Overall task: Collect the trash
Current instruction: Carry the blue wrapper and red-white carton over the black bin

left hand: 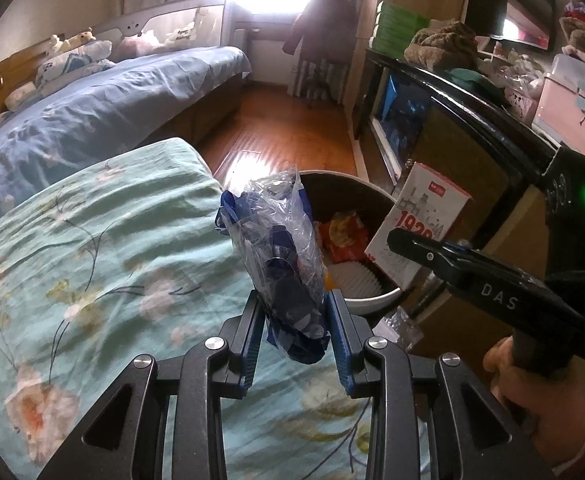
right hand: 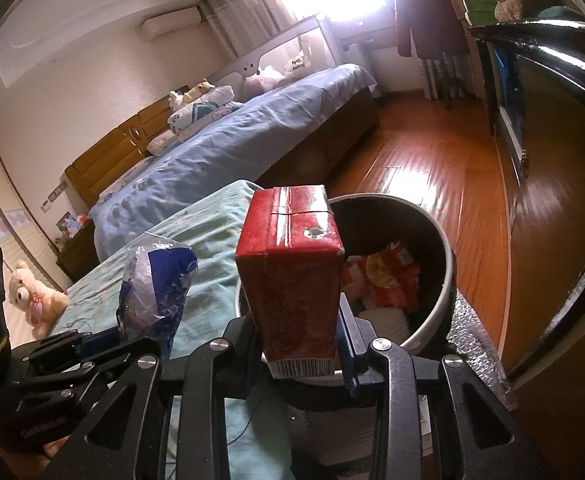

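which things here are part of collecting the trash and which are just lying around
Part of the job:
plastic wrapper in left gripper
red carton in right gripper
bin

Just lying around:
teddy bear
coat
pink box

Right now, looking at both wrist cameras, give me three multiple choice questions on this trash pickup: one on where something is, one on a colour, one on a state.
1. Where is the bin?
A. On the blue bed
B. On the wooden floor beside the green floral bedding
C. On top of the cabinet

2. What colour is the carton in the right gripper?
A. Red
B. Yellow
C. Black

3. What is the state of the left gripper?
A. Open and empty
B. Shut on a spoon
C. Shut on the crumpled plastic wrapper

Answers:
1 B, its rim stands on the floor next to the bedding.
2 A, its faces are red, with a barcode at the lower end.
3 C, both blue pads press on the blue and clear wrapper.
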`<state>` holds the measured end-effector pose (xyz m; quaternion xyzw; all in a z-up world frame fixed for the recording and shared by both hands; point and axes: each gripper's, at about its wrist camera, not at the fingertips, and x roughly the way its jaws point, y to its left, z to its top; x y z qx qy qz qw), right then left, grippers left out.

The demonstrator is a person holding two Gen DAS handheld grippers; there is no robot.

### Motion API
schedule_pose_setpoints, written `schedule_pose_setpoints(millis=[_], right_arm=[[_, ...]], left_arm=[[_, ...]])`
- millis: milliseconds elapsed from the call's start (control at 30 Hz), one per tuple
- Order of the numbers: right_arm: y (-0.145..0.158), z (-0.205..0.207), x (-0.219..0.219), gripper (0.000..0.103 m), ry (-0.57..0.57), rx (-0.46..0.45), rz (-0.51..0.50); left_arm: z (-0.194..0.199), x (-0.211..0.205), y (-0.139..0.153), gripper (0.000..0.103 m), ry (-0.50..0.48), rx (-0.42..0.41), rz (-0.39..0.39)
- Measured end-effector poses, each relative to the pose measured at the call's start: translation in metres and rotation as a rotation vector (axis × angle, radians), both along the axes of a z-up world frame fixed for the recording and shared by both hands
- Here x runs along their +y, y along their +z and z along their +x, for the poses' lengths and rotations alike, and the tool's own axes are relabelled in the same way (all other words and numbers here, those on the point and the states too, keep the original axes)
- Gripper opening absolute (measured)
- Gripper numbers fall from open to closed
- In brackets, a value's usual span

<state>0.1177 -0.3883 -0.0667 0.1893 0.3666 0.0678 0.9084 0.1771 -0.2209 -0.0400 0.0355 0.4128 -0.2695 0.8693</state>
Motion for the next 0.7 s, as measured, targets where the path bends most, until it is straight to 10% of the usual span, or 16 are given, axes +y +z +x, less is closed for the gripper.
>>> schedule_pose_setpoints(millis=[700], right_arm=[[-0.001,0.018,-0.014,0.032,-0.019,0.016,-0.009]], left_arm=[[0.009,-0.021,-0.004,0.030,-0.038,-0.007,0.030]])
